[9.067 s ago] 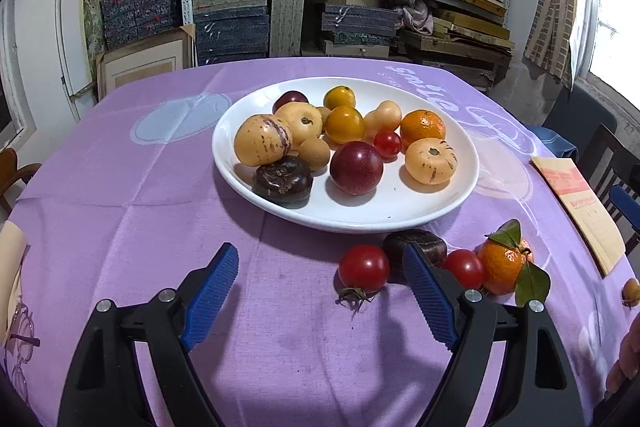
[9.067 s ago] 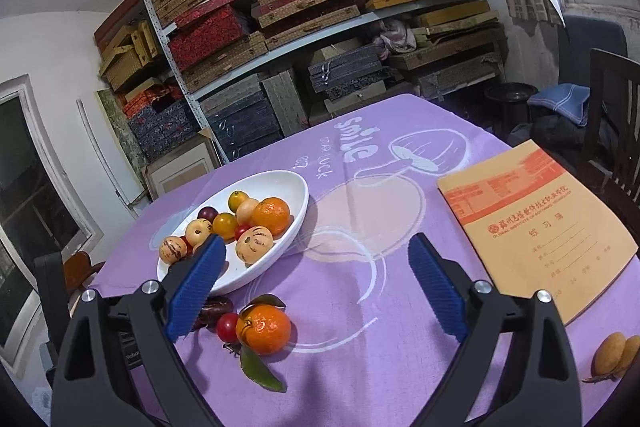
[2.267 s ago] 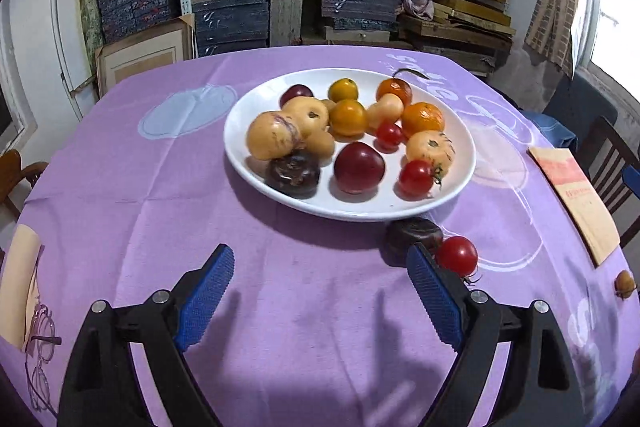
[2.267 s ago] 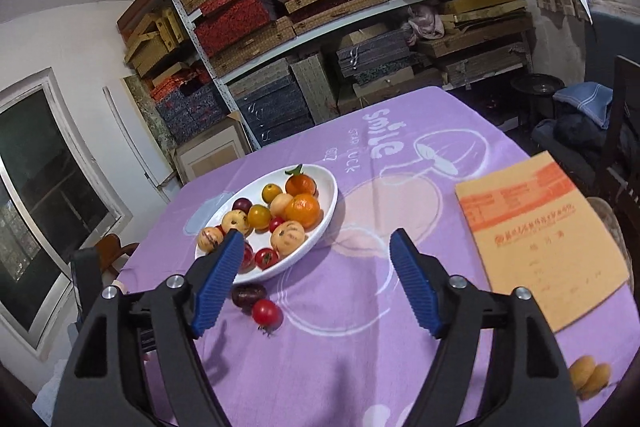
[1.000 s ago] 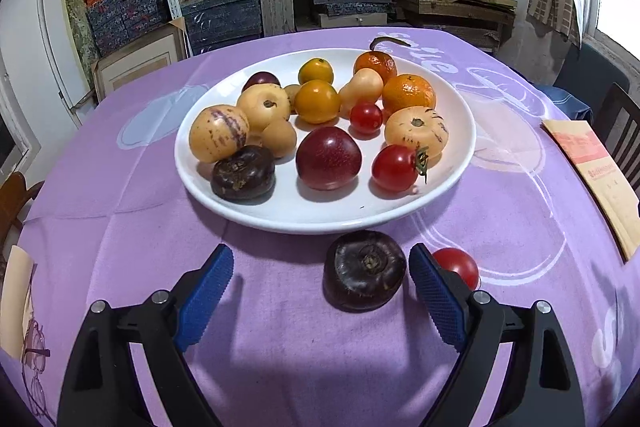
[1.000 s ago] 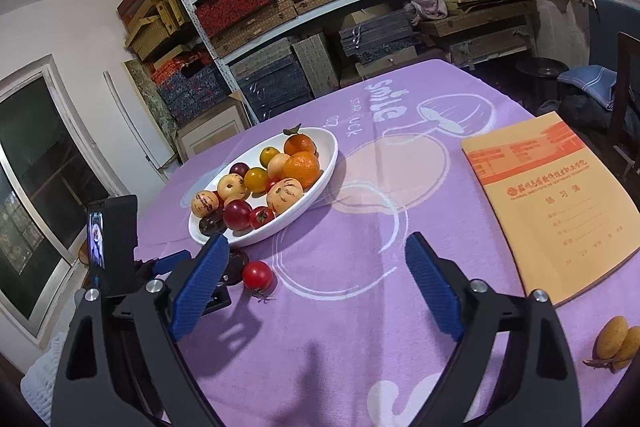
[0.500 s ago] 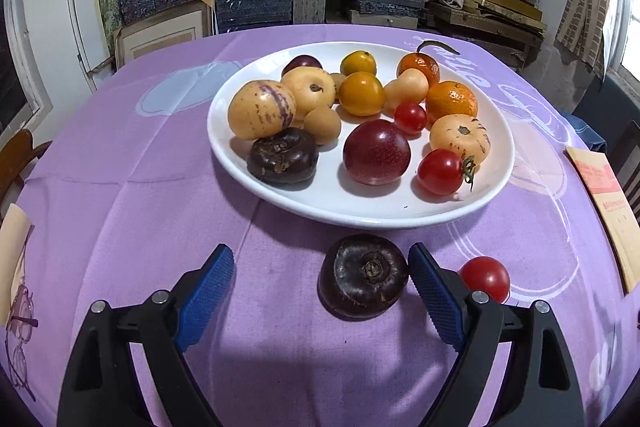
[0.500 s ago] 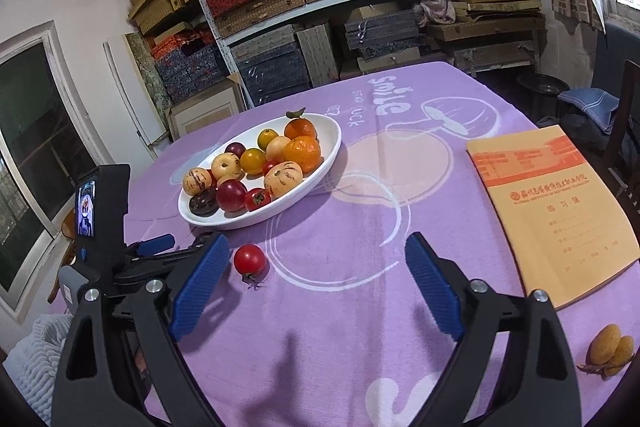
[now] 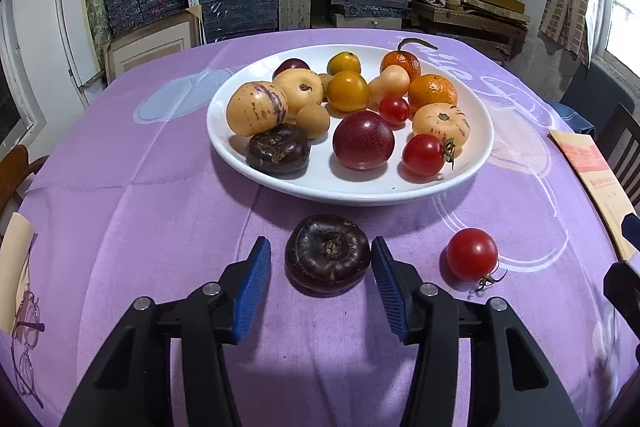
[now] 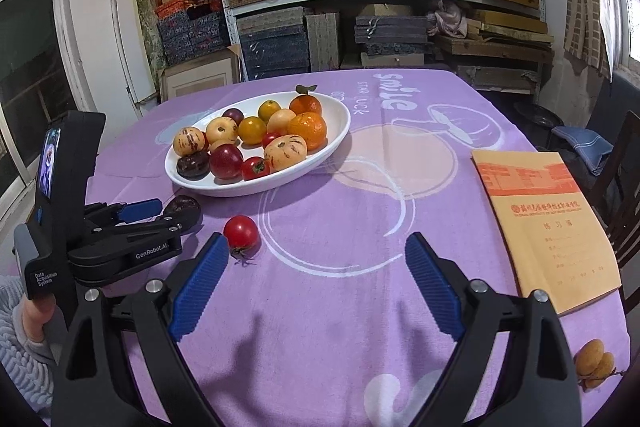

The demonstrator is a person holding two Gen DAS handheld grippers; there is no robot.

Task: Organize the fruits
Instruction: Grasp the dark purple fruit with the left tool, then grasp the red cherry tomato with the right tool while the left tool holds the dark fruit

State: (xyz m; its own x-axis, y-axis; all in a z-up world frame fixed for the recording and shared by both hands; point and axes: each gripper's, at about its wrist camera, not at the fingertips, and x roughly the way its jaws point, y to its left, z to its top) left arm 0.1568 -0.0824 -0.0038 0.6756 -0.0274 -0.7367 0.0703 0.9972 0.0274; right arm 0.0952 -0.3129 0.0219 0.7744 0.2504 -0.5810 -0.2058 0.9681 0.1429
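Note:
A white plate (image 9: 352, 197) holds several fruits: orange, yellow, red and dark ones. In front of it on the purple cloth lies a dark purple fruit (image 9: 327, 253), flat and round. My left gripper (image 9: 319, 247) has this fruit between its jaws, which are closing. The right pad touches it and a small gap shows at the left pad. A red tomato (image 9: 472, 254) lies to its right. In the right wrist view, the tomato (image 10: 240, 231) sits just beyond my right gripper's left fingertip (image 10: 218, 247). My right gripper (image 10: 316, 243) is open and holds nothing.
An orange notebook (image 10: 540, 219) lies at the right of the table, with two small yellow fruits (image 10: 594, 363) near the front right edge. Glasses (image 9: 24, 343) rest at the left edge. A dark chair (image 10: 624, 187) stands to the right, and packed shelves fill the back wall.
My left gripper's jaws have narrowed from wide open to close around the dark purple fruit. The right gripper has drifted left and rolled level, so the red tomato now sits by its left fingertip.

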